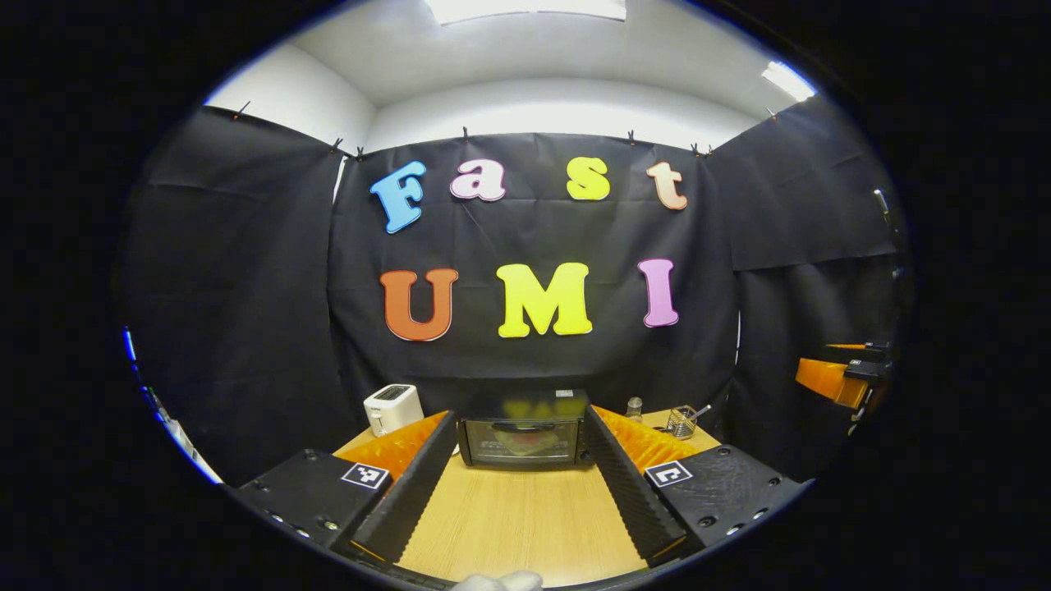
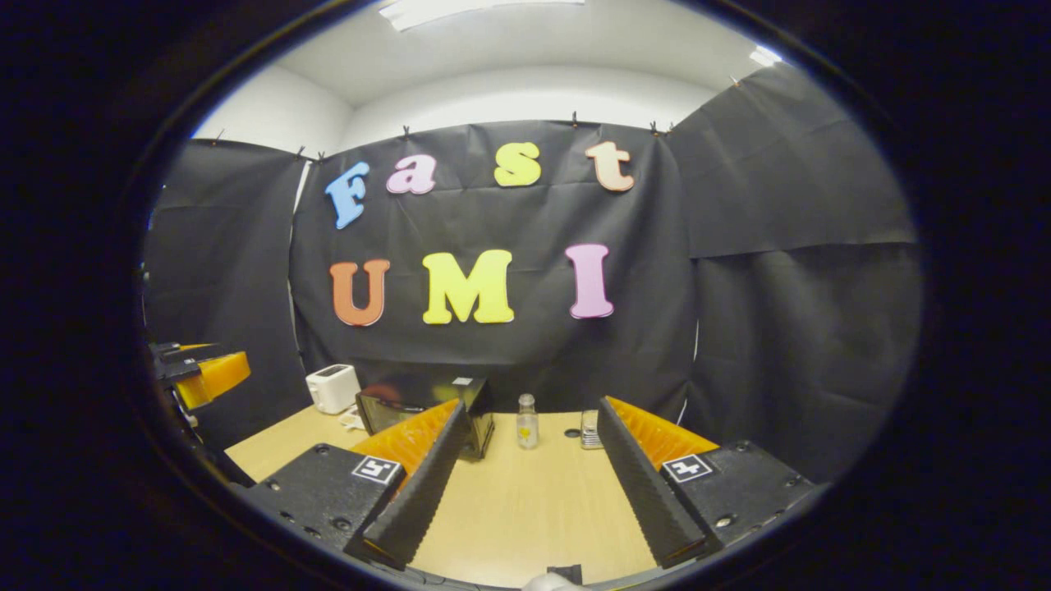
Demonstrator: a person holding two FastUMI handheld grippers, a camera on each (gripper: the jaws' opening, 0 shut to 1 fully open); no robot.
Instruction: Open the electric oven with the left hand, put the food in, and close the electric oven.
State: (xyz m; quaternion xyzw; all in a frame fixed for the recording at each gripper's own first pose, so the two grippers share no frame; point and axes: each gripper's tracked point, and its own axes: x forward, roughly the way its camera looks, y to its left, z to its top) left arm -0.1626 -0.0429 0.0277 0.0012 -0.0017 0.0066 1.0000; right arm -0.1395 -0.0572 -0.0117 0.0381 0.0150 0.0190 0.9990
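The black electric oven (image 1: pixel 566 406) stands at the back of the wooden table (image 1: pixel 517 525), its glass door (image 1: pixel 519 443) shut. A faint reddish shape shows behind the glass; I cannot tell whether it is food or a reflection. My left gripper (image 1: pixel 522 425) is open, some way back from the oven, with its fingers framing the oven front and nothing between them. In the right gripper view the oven (image 2: pixel 386 406) is left of centre, partly behind one finger. My right gripper (image 2: pixel 532 408) is open over the table and holds nothing.
A white toaster (image 1: pixel 392 408) stands left of the oven. To its right are a small clear bottle (image 2: pixel 526 421) and a wire holder (image 1: pixel 681 421). The other gripper hangs off each view's edge: right gripper (image 1: pixel 846 373), left gripper (image 2: pixel 201 369).
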